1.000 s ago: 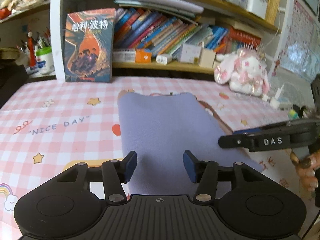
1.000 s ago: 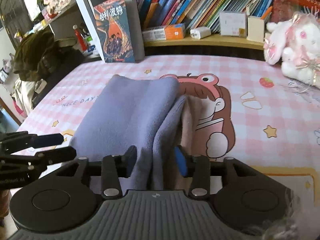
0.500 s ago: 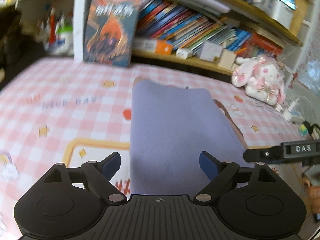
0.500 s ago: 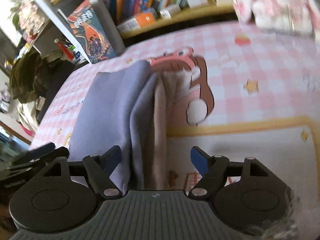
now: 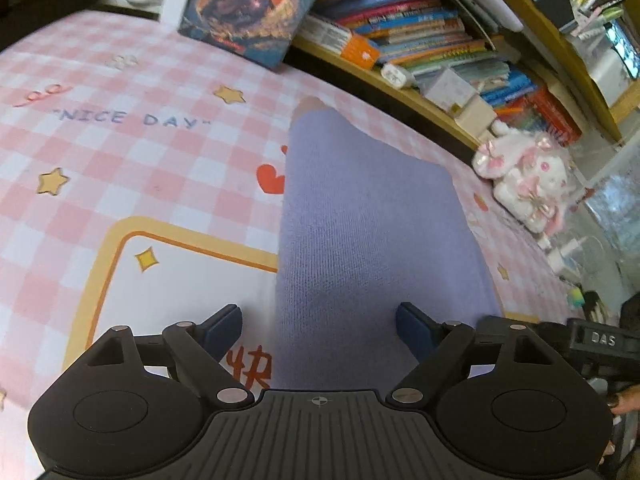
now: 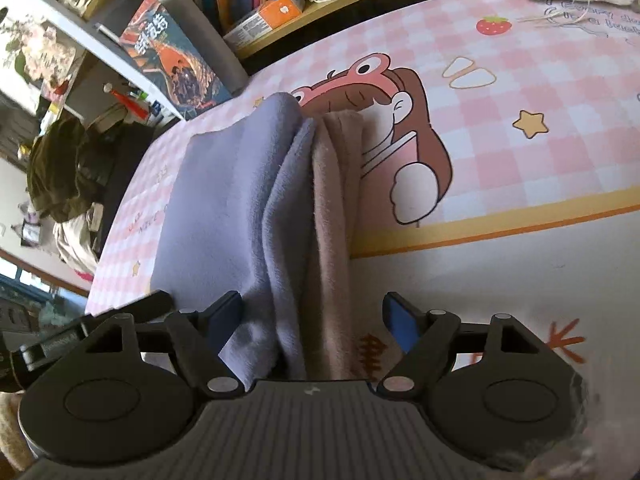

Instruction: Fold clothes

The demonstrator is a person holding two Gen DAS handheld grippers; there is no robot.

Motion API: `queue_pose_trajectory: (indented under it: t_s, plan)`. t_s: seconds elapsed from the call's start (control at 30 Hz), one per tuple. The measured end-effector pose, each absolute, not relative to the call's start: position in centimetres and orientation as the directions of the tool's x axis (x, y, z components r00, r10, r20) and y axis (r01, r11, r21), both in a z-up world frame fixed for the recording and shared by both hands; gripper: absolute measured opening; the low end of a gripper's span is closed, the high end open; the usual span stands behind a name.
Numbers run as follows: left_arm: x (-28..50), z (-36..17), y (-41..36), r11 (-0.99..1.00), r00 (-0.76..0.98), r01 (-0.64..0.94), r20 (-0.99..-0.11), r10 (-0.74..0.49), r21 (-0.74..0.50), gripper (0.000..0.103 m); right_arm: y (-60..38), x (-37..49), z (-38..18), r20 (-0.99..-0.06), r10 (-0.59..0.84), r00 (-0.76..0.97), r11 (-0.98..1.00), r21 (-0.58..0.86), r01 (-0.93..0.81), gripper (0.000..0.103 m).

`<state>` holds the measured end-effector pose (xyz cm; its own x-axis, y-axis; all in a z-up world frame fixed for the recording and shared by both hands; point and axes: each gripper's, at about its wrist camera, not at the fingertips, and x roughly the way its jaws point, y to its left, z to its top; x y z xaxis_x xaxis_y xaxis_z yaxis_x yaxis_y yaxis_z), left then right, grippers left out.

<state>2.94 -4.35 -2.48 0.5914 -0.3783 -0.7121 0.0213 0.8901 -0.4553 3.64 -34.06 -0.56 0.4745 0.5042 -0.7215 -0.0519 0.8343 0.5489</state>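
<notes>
Pink-and-white checked cloth covers the table [image 5: 132, 168], printed with stars, hearts, the words "NICE DAY" and a cartoon figure with a frog hat. Along the far edge runs a wooden bookshelf [image 5: 420, 92] packed with leaning and stacked books, a few small boxes and a white charger on its lower board; a large illustrated book [image 5: 248, 8] stands upright at its left end. Just beside the shelf, on the table, sits a white and pink plush rabbit [image 5: 524, 184]. Further left, in the right wrist view, a side shelf holds pens and bottles, with a dark bag [image 6: 60, 168] below it.

A folded lavender garment [image 5: 372, 240] lies lengthwise in the middle of the table, its top smooth. From the right wrist view its right edge shows stacked layers, lavender over a beige-pink lining [image 6: 332, 216].

Left gripper [image 5: 320, 326] hovers over the near end of the garment with its blue-padded fingers spread wide apart, holding nothing. Right gripper [image 6: 312, 320] is at the layered edge, its fingers likewise wide apart, the fabric lying between them without being pinched. Each gripper's tip appears at the edge of the other's view.
</notes>
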Motion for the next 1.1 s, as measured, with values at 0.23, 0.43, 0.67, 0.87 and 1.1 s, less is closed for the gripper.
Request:
queue_pose_trajectory:
  t_s: [0.23,0.43,0.67,0.87,1.1]
  plan:
    - [4.2,-2.4,-4.3,0.867,0.551,0.078,-0.703,-0.449,-0.492,0.058,-32.3,3.4,-0.3,-0.734,0.453,0.505,0.855,0.519,-0.012,0.045]
    - [3.1,0.4,-6.8,0.925,0.593,0.251,-0.709,-0.381,-0.287,0.043,-31.4,2.5,0.3,-0.740,0.412,0.532,0.883,0.468,-0.032,0.027]
    - [4.8,-0.7,-4.3,0.888,0.503,0.192,-0.735,-0.455,-0.419,0.050,-30.5,1.4,1.0,-0.742,0.363,0.564,0.912,0.407,-0.052,0.033]
    - [5.9,-1.6,-3.6,0.845,0.458,0.158,-0.720,-0.520,-0.510,0.057,-32.3,1.9,-0.4,-0.735,0.440,0.516,0.839,0.542,0.057,0.051]
    - [6.5,-2.6,-3.3,0.808,0.444,0.108,-0.699,-0.560,-0.579,0.057,-31.6,2.7,-0.6,-0.734,0.468,0.492,0.838,0.546,0.017,0.055]
